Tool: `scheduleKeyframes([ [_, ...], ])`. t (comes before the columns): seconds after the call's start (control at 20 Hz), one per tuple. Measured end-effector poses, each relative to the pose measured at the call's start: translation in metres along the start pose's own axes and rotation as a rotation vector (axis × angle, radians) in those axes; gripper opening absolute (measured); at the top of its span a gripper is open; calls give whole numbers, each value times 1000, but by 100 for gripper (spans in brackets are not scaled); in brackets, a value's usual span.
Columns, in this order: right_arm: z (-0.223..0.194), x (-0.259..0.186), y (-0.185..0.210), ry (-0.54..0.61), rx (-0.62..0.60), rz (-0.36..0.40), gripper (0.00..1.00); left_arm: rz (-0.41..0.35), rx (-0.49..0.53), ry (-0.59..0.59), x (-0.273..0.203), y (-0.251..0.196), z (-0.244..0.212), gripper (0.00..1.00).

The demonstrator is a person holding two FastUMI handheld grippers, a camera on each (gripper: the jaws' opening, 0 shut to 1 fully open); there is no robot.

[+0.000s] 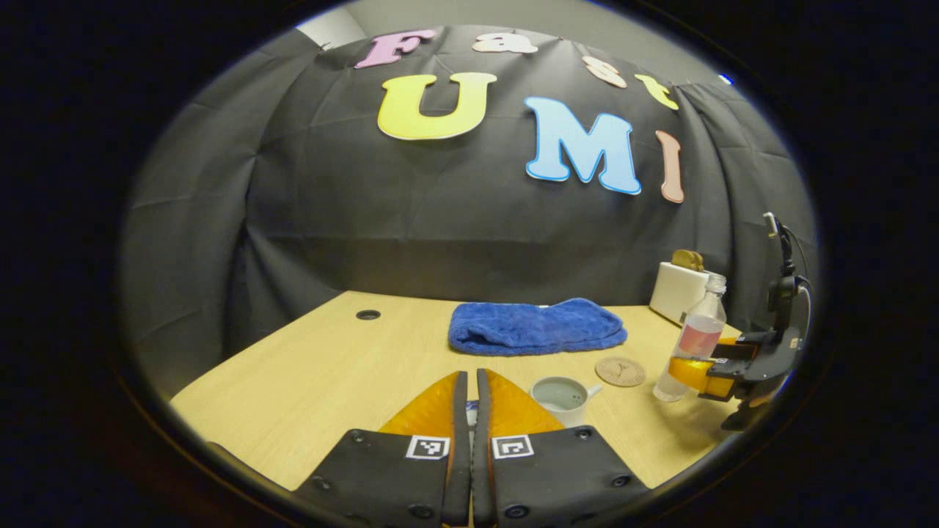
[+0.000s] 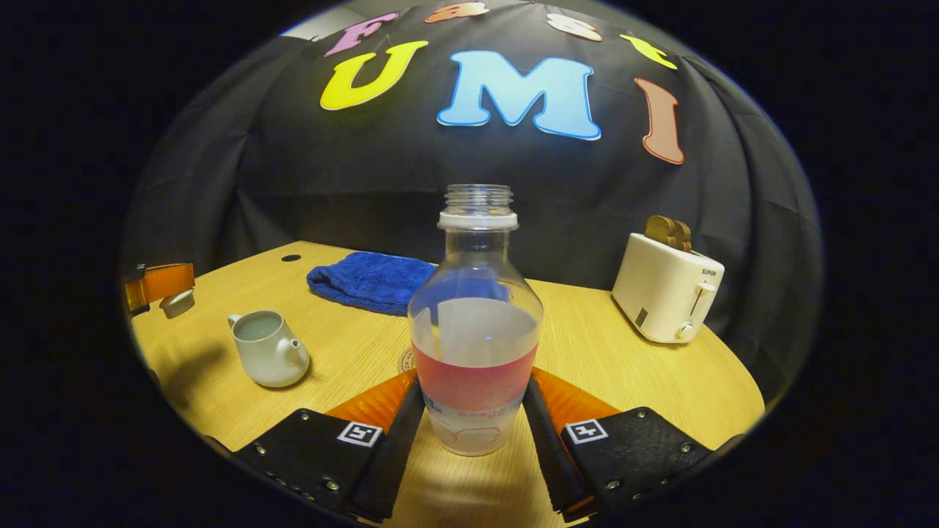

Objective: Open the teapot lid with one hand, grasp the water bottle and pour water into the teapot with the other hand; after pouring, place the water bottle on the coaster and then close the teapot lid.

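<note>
Surface (image 2: pixel 645 381): pale wood, black cloth wall behind it.
Right tool (image 2: pixel 473 418): both fingers clamped on the water bottle (image 2: pixel 475 352), which stands upright and uncapped, part full; whether its base touches the wood I cannot tell.
Left tool (image 1: pixel 469 411): fingers nearly together, nipping the small pale lid (image 2: pixel 178 302), raised to the left of the teapot (image 2: pixel 268 357).
Teapot: open, liquid visible inside, near left of the bottle.
Coaster (image 1: pixel 620 371): flat, between teapot and bottle, just beyond the bottle.
Key relation: coaster lies close ahead of the right tool, so a short forward set-down seems next.
Far: blue towel (image 2: pixel 370 281), toaster (image 2: pixel 666 289).
</note>
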State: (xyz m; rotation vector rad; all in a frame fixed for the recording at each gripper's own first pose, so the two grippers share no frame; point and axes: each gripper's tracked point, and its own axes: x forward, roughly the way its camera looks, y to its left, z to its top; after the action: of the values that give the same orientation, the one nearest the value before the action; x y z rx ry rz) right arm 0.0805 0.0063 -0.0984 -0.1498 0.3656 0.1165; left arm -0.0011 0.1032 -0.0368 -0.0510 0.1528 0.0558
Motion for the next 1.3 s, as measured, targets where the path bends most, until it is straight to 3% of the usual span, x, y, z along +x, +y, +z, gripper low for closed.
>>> scheduleKeyframes([
  [0.15, 8, 0, -2, -12, -85, -32, 76, 7, -4, 4, -1, 5, -2, 7],
  [0.6, 52, 10, -10, -67, -487, -164, 75, 21, -23, 11, -7, 20, -6, 8],
  [1.3, 65, 31, 30, -130, -1052, -230, 76, 43, -44, 31, -10, 39, -18, 8],
])
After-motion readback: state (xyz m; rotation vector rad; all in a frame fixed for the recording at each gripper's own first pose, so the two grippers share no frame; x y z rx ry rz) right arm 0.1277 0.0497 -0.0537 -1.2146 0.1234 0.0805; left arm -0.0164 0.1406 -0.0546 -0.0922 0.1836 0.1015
